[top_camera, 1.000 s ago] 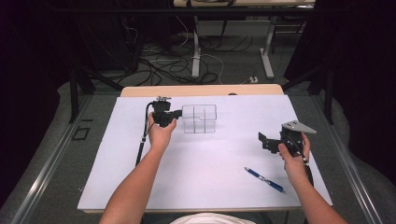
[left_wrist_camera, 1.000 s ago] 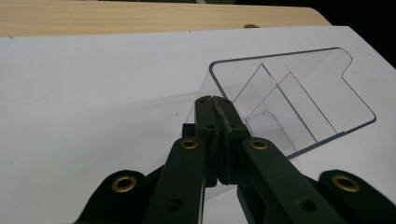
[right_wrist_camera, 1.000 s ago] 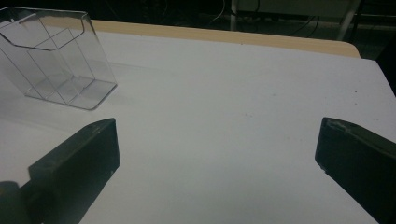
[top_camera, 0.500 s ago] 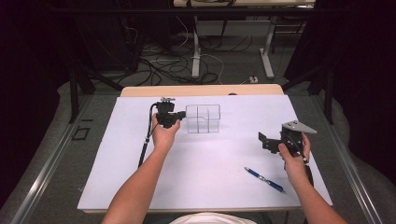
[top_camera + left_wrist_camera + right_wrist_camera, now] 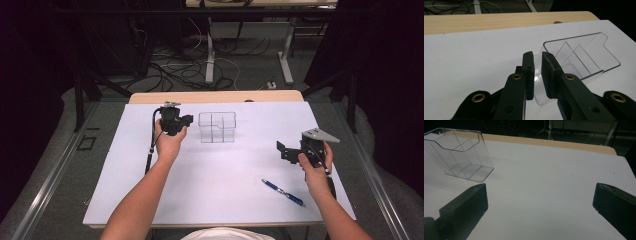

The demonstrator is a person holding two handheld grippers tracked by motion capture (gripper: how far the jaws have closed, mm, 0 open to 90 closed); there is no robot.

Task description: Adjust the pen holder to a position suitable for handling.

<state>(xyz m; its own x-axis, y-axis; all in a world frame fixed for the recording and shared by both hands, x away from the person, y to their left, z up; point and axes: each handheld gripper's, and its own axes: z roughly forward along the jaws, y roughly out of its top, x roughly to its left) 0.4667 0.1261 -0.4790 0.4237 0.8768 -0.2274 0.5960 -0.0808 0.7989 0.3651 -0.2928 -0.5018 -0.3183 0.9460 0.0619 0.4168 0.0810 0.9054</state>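
Clear plastic holder [image 5: 217, 127] upright, long axis across the table, left hand-held gripper [image 5: 537, 56] just parting around its wall, right hand-held gripper [image 5: 539, 202] spread

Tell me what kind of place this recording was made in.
Probably a lab or workshop set up for recording: a table covered by a white board, loose cables on the floor beyond it, and the metal legs of other desks behind, with dark surroundings.
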